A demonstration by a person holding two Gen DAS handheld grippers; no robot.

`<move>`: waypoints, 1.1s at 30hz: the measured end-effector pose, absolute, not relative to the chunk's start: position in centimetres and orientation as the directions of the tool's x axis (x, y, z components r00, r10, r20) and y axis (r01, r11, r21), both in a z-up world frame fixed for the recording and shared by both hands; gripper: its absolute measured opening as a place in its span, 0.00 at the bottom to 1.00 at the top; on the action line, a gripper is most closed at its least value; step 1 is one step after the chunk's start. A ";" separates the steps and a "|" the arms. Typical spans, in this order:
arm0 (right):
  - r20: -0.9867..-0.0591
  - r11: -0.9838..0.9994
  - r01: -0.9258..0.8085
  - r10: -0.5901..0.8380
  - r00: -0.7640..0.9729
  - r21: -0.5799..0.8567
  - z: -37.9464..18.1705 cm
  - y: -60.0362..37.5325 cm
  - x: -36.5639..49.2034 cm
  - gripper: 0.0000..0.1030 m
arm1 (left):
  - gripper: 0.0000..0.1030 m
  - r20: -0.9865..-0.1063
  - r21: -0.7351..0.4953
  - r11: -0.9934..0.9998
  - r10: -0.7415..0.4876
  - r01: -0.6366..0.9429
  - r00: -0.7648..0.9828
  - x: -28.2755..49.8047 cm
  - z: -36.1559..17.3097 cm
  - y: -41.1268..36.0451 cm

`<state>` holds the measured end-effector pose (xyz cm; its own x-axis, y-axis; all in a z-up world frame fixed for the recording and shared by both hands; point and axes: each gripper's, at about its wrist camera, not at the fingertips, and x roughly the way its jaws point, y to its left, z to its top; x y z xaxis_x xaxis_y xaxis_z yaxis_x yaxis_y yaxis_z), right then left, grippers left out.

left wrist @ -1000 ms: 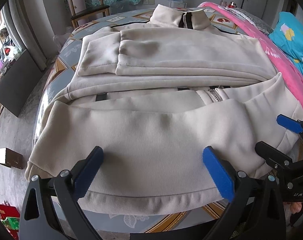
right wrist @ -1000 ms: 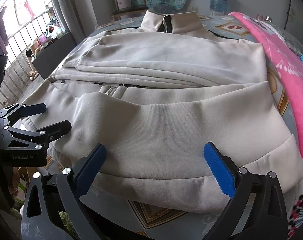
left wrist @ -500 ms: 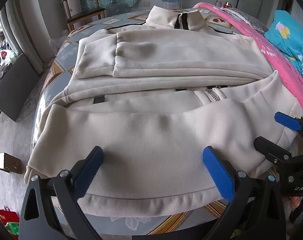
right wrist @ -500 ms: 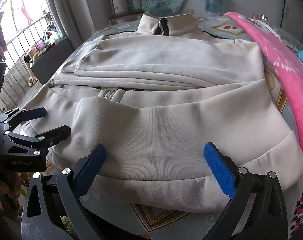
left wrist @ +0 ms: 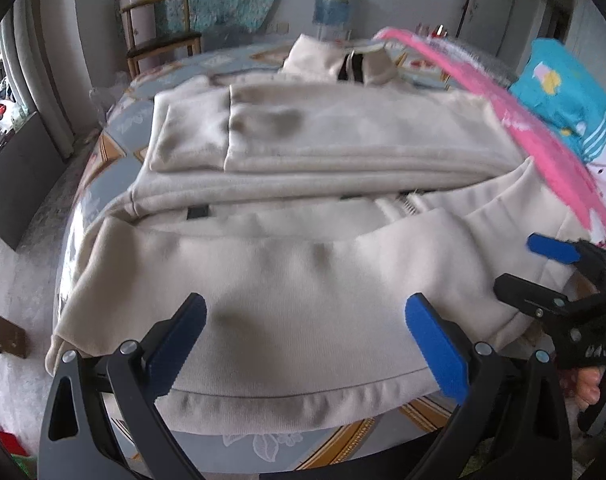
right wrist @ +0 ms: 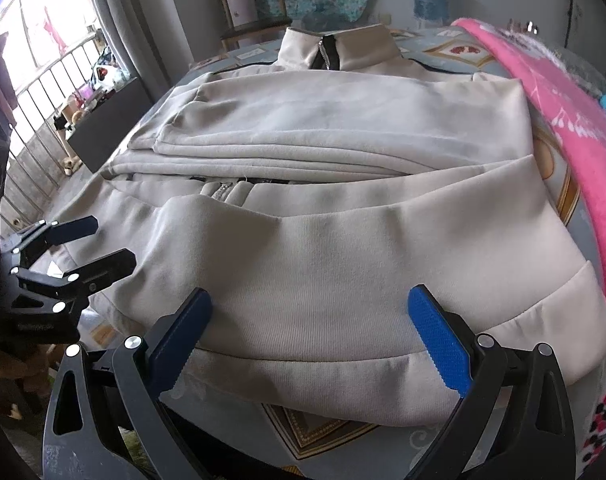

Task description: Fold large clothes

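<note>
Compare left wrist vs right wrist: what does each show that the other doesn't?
Left wrist only: a teal printed cloth at the far right, a small brown box on the floor, and fingers of the person's hand holding the right gripper.

Right wrist only: a bright window with a metal railing at the left, and the red-and-black dotted fabric at the lower right.

Both: the beige zip jacket with sleeves folded across, the pink blanket, the wooden chair, and both grippers open, left gripper and right gripper, at the jacket's near hem.
</note>
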<state>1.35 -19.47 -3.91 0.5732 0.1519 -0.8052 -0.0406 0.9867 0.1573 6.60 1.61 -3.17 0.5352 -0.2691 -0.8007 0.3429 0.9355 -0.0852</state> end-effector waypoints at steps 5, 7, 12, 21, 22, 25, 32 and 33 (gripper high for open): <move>-0.761 0.970 -0.035 0.212 0.613 0.242 -2.1 -20.5 0.8 0.87 | 0.95 -0.734 -0.061 0.932 -0.284 0.357 0.617 5.4 -1.4 1.9; -0.755 0.967 -0.053 0.228 0.615 0.249 -1.7 -20.1 0.8 0.81 | 0.95 -0.730 -0.052 0.937 -0.271 0.344 0.628 5.5 -1.2 2.0; -0.764 0.955 -0.115 0.288 0.577 0.273 -1.2 -18.0 1.8 0.67 | 0.85 -0.751 -0.027 0.943 -0.237 0.331 0.616 5.7 -1.7 2.3; -0.818 0.950 -0.161 0.312 0.484 0.267 -2.7 -14.6 4.5 0.34 | 0.56 -0.789 0.019 0.951 -0.176 0.310 0.589 6.9 -3.8 3.4; -0.828 0.954 -0.153 0.301 0.474 0.259 -3.2 -14.6 4.7 0.29 | 0.52 -0.782 0.037 0.949 -0.167 0.312 0.600 6.8 -3.9 3.3; -0.824 0.957 -0.139 0.290 0.486 0.255 -3.2 -14.9 4.8 0.07 | 0.37 -0.770 0.050 0.949 -0.162 0.312 0.617 6.8 -4.0 3.5; -0.795 0.962 -0.149 0.272 0.542 0.228 -1.7 -14.9 4.0 0.03 | 0.03 -0.747 0.055 0.933 -0.198 0.357 0.634 6.7 -3.4 3.6; -0.780 0.962 -0.152 0.274 0.563 0.228 -0.7 -14.9 3.8 0.03 | 0.03 -0.739 0.059 0.932 -0.200 0.358 0.643 6.6 -3.0 3.7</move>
<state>3.79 -14.92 -0.72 0.5630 0.2738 -0.7798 -0.1521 0.9617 0.2279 6.63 3.69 -3.01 0.6430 -0.2004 -0.7392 0.3584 0.9317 0.0592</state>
